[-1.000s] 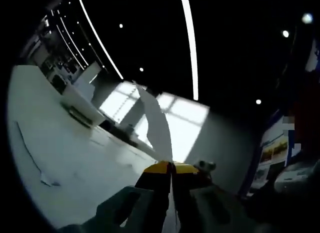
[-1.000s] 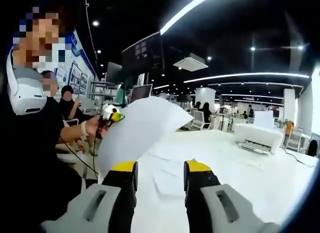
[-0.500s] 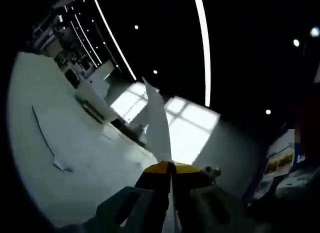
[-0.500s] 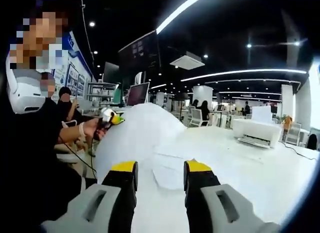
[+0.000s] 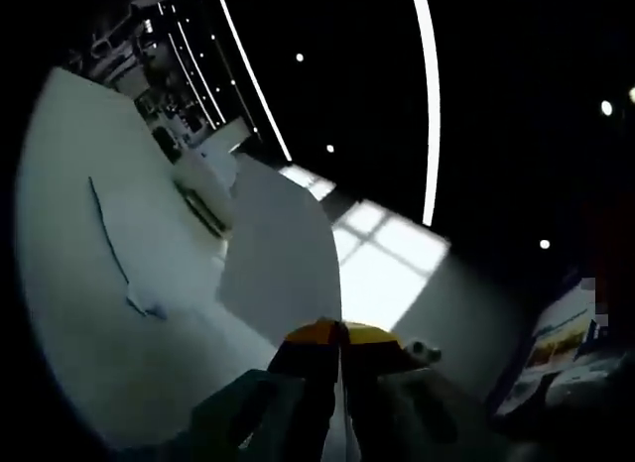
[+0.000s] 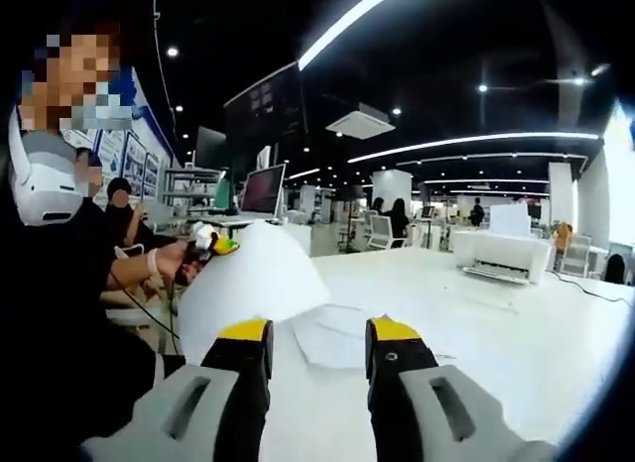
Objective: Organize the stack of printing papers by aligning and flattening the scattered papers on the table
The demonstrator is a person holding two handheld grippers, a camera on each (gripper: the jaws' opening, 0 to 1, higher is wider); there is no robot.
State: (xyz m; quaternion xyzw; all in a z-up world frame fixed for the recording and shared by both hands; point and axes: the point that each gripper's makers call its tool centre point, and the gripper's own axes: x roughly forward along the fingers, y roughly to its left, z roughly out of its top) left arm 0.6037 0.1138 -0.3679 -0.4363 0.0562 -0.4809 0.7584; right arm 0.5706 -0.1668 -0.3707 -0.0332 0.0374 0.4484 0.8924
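My left gripper (image 5: 339,335) is shut on a white sheet of paper (image 5: 283,249), which fans up and away from its yellow tips over the white table (image 5: 89,313). In the right gripper view that same sheet (image 6: 253,279) hangs in the air at left, pinched by the left gripper (image 6: 220,245) in the person's hand. My right gripper (image 6: 319,335) stands open above the table (image 6: 516,333), nothing between its yellow-tipped jaws. More loose sheets (image 6: 332,335) lie flat on the table just beyond it. Another sheet's lifted edge (image 5: 114,259) shows on the table in the left gripper view.
A white printer (image 6: 501,256) sits at the table's far right; it is also in the left gripper view as the printer (image 5: 203,189). The person (image 6: 60,284) holding the grippers stands at left. Monitors (image 6: 263,189) and seated people lie farther back.
The held sheet has swung from edge-on to broadside in the left gripper view and sagged lower in the right gripper view. The right gripper stays open and still.
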